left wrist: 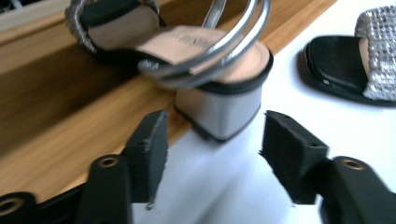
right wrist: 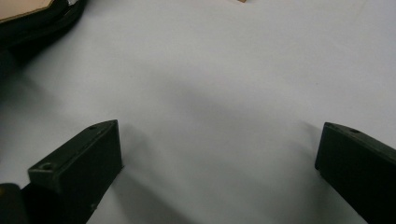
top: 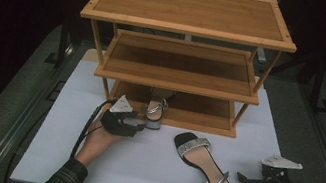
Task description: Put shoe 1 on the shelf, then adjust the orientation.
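One silver-strapped block-heel sandal (top: 155,110) lies on the bottom shelf of the wooden rack (top: 196,121), its heel (left wrist: 219,112) hanging over the shelf's front edge. My left gripper (top: 142,127) is just left of that heel and open. In the left gripper view the heel stands a little beyond the gap of the left gripper (left wrist: 217,135), untouched by either pad. The matching sandal (top: 203,167) lies flat on the white table top, toe towards the rack. My right gripper (top: 241,179) rests to its right, open wide over bare table (right wrist: 219,140).
The three-tier rack (left wrist: 56,140) stands at the back of the white table top (top: 147,170); its top and middle shelves are bare. A cable trails from the left gripper along the table's left side. The second sandal (left wrist: 355,60) also shows at the far right of the left gripper view.
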`<state>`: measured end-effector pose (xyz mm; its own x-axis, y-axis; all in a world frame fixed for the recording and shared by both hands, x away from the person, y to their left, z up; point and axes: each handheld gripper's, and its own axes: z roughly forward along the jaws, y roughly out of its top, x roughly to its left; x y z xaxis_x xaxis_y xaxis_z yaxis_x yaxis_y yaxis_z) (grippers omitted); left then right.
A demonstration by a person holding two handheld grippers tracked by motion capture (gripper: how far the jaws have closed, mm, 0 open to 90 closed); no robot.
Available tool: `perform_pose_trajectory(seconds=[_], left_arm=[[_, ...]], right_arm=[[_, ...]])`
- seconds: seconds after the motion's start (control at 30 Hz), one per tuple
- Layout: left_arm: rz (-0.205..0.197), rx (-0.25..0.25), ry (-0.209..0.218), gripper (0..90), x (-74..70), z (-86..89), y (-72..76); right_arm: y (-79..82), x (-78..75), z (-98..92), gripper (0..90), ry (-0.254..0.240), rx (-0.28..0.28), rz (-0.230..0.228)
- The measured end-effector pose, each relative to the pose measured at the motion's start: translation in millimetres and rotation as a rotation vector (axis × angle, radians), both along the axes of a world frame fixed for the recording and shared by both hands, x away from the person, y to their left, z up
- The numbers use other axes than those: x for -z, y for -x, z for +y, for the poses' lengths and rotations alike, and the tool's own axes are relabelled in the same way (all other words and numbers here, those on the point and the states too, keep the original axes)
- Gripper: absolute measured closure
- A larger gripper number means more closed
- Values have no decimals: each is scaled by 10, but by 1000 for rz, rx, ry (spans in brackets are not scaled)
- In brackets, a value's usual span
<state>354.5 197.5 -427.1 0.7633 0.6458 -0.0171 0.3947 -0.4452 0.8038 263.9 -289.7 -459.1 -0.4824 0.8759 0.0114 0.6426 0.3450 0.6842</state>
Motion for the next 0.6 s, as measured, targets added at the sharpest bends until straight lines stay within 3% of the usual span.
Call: perform_pose_trajectory(seconds=[0.2,0.3,0.47,0.6], left_arm=[[36,0,-19,281,-20,149,129],[57,-5,-60,225,-13,220,214],[84,-14,-95,180,34,341,365],[112,-29,-112,141,88,460,475]], right_arm=[[-3,0,0,0,0,-1,0],[-5,-2,0,0,-1,0,2],[-29,-43,11,31,10,-2,31],[-7,-169,13,105,-41,-6,18]])
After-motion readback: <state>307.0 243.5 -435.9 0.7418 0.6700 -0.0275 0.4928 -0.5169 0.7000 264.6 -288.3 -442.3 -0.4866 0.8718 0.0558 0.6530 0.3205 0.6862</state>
